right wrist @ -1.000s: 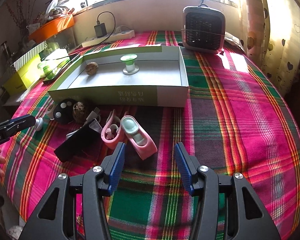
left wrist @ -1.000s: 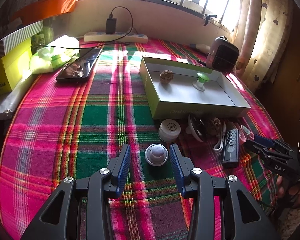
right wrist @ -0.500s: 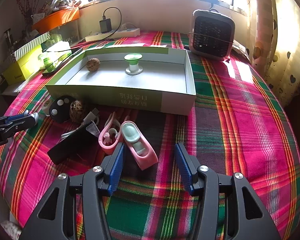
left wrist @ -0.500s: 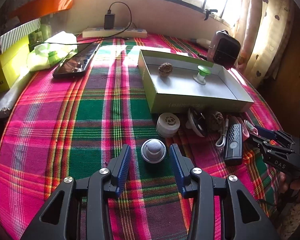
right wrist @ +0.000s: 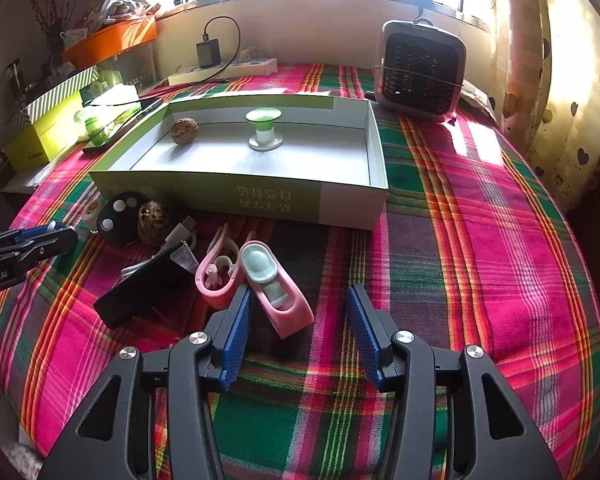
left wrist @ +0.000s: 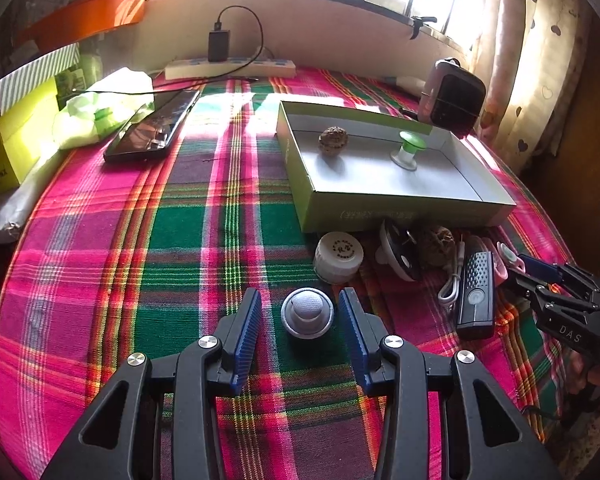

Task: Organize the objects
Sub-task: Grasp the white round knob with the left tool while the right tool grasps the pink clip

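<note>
- Left wrist view: your left claw (left wrist: pixel 300 316) sits low centre of the frame, jaws apart, with the small white domed knob (left wrist: pixel 307 313) between them; there's a gap on both sides, so the pads aren't pressing yet.
- The knob sits on the plaid table (left wrist: pixel 180 240), just below the white round cap (left wrist: pixel 338 257) and well short of the open box (left wrist: pixel 384 204) in the upper right.
- My read on handling: the knob looks light, hard plastic, with a round flange that's likely slippery. Pinch it across the flange low down, not on the dome, or it may squirt out.
- Inside the box: a walnut (left wrist: pixel 333 140) and a green-topped spool (left wrist: pixel 409 152), apart from each other.
- At the right edge your right claw (left wrist: pixel 548 280) is visible beside the black remote (left wrist: pixel 476 294).
- Right wrist view: the right claw (right wrist: pixel 298 312) is low centre, its jaws have just been closing but still stand apart. The pink holder with a mint insert (right wrist: pixel 276 284) lies partly between them, touching or almost touching the left pad; the right pad is clear of it.
- The holder looks like a light, stiff-ish plastic shell. Grip it across its long sides near the middle; it lies skewed to the jaws, so it could twist.
- A pink clip (right wrist: pixel 216 276) lies just left of the holder, touching it; mind you don't snag it.
- The box (right wrist: pixel 240 196) is in the upper middle, with the small heater (right wrist: pixel 420 68) behind it at upper right.
</note>
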Tool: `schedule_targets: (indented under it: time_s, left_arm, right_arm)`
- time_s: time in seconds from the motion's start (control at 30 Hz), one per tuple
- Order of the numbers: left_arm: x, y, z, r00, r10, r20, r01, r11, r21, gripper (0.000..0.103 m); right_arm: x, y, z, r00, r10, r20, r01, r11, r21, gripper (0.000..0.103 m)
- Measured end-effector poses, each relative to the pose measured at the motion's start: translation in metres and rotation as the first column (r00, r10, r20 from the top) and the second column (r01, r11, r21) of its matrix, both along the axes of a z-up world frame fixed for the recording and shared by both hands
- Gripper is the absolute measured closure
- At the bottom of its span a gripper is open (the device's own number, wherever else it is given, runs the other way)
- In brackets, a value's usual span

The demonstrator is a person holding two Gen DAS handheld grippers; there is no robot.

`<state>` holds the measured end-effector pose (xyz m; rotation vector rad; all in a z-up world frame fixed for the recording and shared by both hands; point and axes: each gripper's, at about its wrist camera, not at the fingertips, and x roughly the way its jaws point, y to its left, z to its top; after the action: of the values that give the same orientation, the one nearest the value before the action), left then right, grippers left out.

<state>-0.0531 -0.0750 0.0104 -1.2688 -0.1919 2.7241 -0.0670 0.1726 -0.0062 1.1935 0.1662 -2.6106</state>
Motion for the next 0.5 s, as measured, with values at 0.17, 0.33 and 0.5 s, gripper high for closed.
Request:
schedule_targets:
  time_s: [0.17,0.33,0.5]
  left_arm:
    - [-0.0017,0.0011,0.0002,1.000,-0.002,-0.006,0.002,1.000,-0.026,0.071]
    - [-0.0010,0.0021,-0.0003,1.000,-0.002,-0.006,0.002,1.000,-0.026,0.076]
    - [-0.0018,0.0011,-0.0001,1.000,0.000,-0.007,0.000,1.000,-0.025,0.079]
  right_arm:
    - [-0.0001,0.0015,0.0004,1.000,-0.011,-0.003,0.011,1.000,0.000,0.062]
    - [0.0007,0.0011,0.0007,1.000,-0.014,-0.006,0.014,1.000,0.002,0.069]
    - [0.0006,0.0013,0.0008,1.000,-0.013,-0.006,0.013,1.000,0.001,0.074]
